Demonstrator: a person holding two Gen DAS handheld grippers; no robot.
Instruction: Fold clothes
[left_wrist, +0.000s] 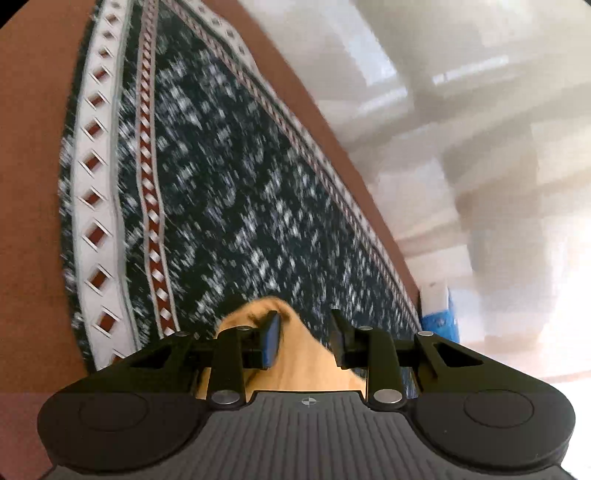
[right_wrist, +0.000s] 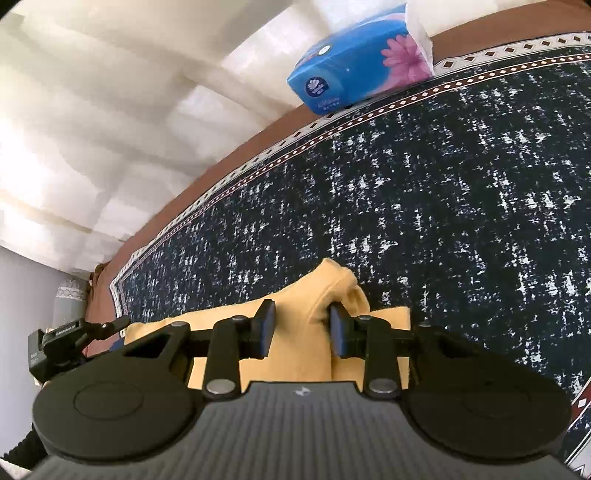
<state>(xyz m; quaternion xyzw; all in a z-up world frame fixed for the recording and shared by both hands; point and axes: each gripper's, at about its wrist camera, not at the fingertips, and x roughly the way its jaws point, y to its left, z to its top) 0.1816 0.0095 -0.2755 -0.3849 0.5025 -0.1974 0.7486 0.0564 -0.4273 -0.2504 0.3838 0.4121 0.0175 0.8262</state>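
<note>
A yellow garment (right_wrist: 291, 354) lies on a dark blue speckled cover (right_wrist: 443, 206). In the right wrist view a bunched fold of it rises between the fingers of my right gripper (right_wrist: 303, 328), pressed against the right finger; the jaws stand wide apart. In the left wrist view the yellow garment (left_wrist: 295, 365) also lies under and between the fingers of my left gripper (left_wrist: 306, 336). A crumpled edge touches the left pad (left_wrist: 272, 341), and these jaws are apart too. The rest of the garment is hidden under both gripper bodies.
The patterned cover (left_wrist: 229, 192), with a white and red border, lies on a brown surface (left_wrist: 33, 184). A blue tissue pack (right_wrist: 358, 62) sits at the cover's far edge. A black device (right_wrist: 66, 343) shows at the left. White tiled floor (right_wrist: 92, 110) lies beyond the edge.
</note>
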